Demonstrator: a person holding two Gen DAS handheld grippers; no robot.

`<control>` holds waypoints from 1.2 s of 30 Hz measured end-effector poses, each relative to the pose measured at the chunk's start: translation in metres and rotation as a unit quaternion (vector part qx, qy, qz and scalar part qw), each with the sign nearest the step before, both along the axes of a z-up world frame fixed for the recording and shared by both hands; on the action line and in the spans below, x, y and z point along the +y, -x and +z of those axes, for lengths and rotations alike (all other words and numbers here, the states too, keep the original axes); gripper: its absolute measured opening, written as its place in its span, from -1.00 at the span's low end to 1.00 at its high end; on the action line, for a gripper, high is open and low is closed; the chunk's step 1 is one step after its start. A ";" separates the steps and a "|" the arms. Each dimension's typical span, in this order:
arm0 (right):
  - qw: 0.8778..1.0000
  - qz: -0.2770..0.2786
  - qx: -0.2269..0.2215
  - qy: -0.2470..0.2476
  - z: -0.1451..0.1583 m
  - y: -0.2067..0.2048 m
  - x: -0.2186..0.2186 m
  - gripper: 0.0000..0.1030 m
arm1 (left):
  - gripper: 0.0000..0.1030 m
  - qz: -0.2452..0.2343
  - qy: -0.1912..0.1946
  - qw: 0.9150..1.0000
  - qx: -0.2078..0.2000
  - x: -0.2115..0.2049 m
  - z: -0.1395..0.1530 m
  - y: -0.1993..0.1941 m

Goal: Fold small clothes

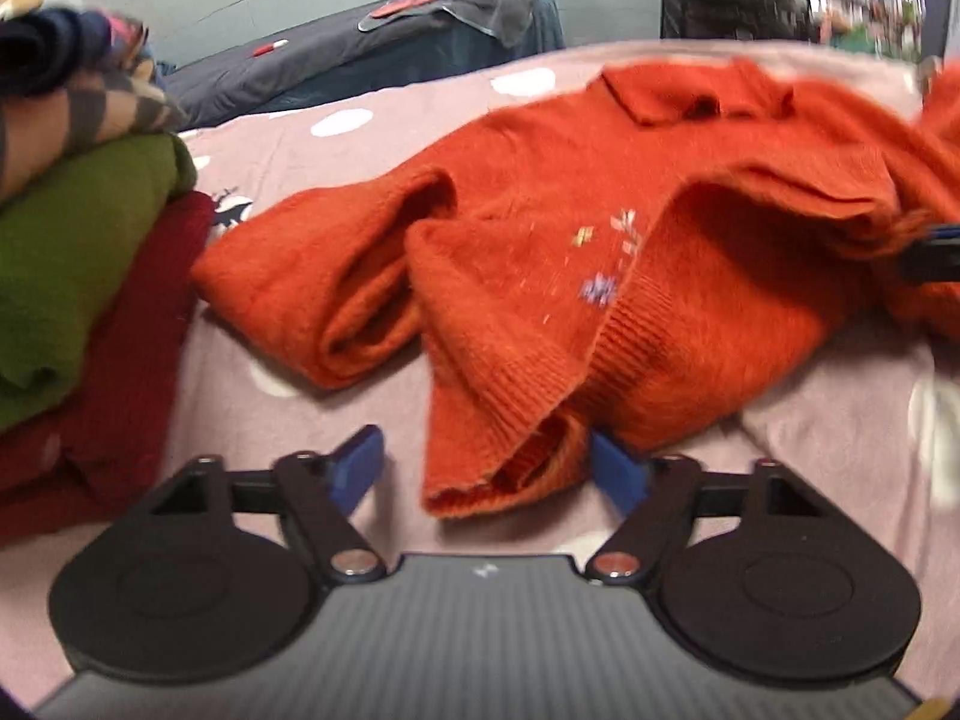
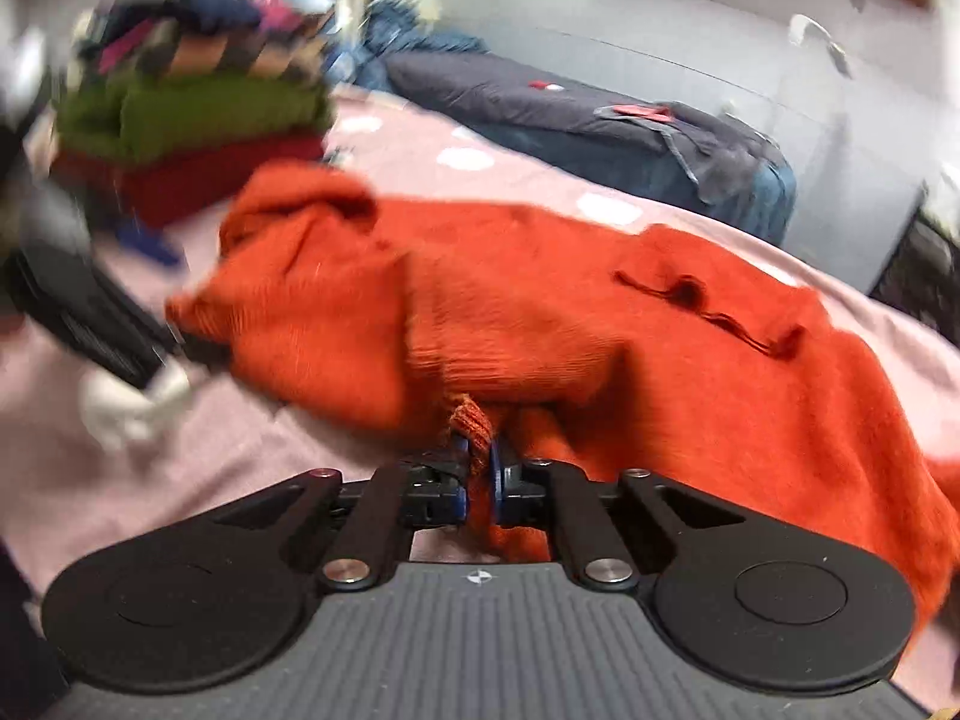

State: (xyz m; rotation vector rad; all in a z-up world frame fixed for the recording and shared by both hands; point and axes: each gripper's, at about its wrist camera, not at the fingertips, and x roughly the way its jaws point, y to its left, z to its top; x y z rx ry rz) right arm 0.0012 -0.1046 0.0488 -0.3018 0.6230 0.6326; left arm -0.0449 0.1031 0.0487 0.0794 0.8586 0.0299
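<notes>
An orange sweater (image 1: 540,192) lies crumpled across the middle of the bed, on a pink bedspread (image 1: 270,372) with white dots. Its ribbed hem hangs toward the near edge, and small embroidered flowers (image 1: 606,258) show on the front.

The left gripper (image 1: 486,468) sits low over the bedspread with its jaws partly open. A ribbed cuff of the sweater lies between the blue pads (image 1: 360,462); the right-hand pad looks to be against the knit and the left-hand one stands clear of it, so there is no grip here.

The right gripper (image 2: 478,468) is pinched nearly closed, with a fold of ribbed orange knit clamped between its blue pads (image 2: 497,474). The sweater (image 2: 600,330) spreads away from it toward the far side of the bed, its neckline opening showing as a dark slit.

At the bed's left side stands a stack of folded clothes (image 1: 78,228): dark red at the bottom, green above it, a striped piece and dark blue on top. Beyond the far edge sits a dark grey mattress (image 2: 540,102) against a pale wall.
</notes>
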 end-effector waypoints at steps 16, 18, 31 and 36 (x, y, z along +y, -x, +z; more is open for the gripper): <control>0.987 0.074 0.057 -0.127 0.173 0.076 -0.239 -1.00 | -0.75 -0.084 0.141 0.986 -0.014 0.021 0.141 0.059; 0.990 0.108 0.059 -0.074 0.180 0.098 -0.237 -1.00 | -0.74 -0.108 0.116 0.987 0.003 0.020 0.145 0.071; 0.925 -0.051 0.328 -0.185 0.005 0.054 -0.194 0.40 | 0.64 -0.017 0.128 0.984 0.123 0.078 0.065 0.068; 0.901 -0.030 0.398 -0.172 -0.032 0.071 -0.164 0.45 | 0.88 0.005 0.100 0.987 0.129 0.068 0.039 0.057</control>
